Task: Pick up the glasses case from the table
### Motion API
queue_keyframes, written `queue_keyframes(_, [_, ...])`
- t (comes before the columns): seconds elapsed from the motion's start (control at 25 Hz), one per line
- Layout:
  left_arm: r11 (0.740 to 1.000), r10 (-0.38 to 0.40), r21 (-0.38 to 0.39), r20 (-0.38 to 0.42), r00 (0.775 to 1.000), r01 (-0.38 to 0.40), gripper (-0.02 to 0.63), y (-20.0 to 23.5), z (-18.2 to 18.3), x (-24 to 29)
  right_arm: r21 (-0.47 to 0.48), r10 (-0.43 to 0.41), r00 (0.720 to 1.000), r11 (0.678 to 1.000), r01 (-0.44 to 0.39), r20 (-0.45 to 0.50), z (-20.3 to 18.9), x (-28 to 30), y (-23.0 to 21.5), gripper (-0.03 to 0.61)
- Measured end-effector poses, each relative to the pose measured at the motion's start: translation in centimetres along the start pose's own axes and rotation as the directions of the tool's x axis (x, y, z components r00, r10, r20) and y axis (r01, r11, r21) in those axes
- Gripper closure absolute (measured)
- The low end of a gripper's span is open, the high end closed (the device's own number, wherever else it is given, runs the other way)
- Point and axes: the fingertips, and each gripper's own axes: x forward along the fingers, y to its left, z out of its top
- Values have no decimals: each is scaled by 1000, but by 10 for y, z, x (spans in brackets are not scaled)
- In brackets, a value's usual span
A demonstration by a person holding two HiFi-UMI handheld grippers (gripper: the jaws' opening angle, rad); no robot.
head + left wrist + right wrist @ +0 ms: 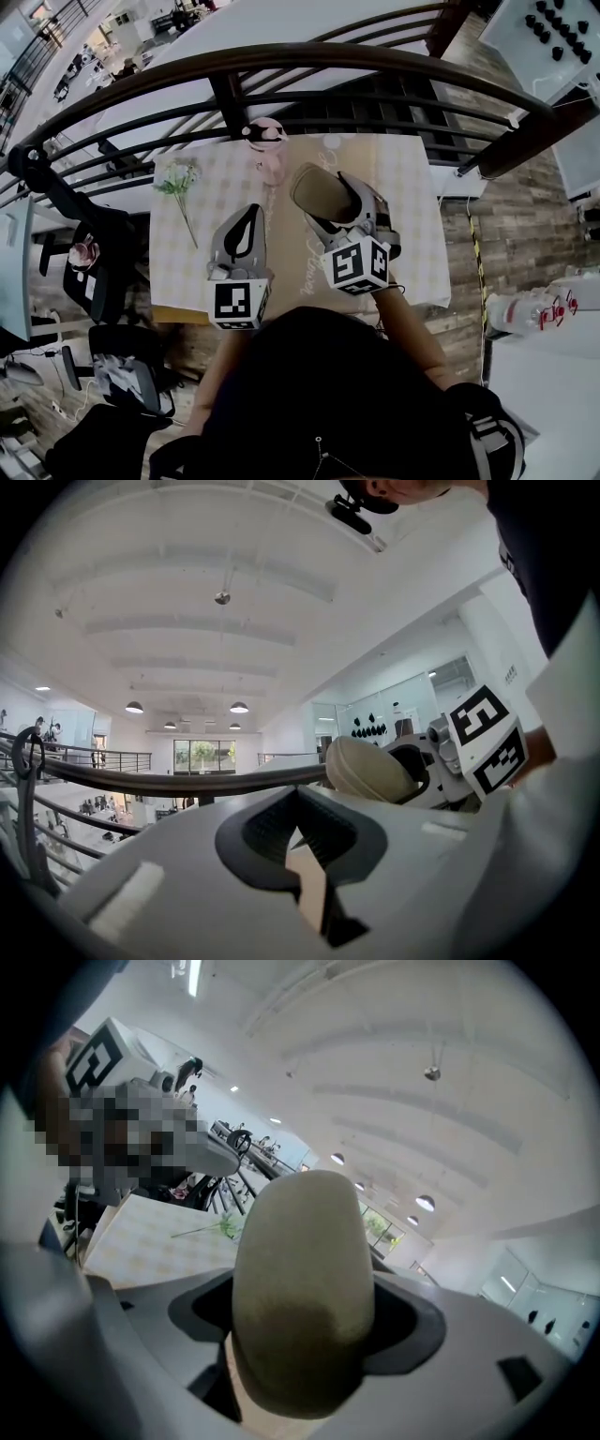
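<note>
Fingers [450, 1340] of the right gripper [336, 208] are clamping the olive glasses case [300, 1279], holding it raised over the checked table [412, 225]. Just beside it, the left gripper [302, 850] is hovering with its jaws all but together, gripping nothing, near a flower sprig [178, 183].
</note>
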Motion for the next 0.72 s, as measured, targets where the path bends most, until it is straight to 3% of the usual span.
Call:
queue_keyframes(0.44, [1000,23,10,63,998,-23,603,2,30,-5,97,-158,976,985,145,148,39,-31,-38,210])
queue_keyframes(0.72, [999,33,5,106,994,-34,603,2,47,-9,279,-229,944,947,160,236,46,-49,-55,210])
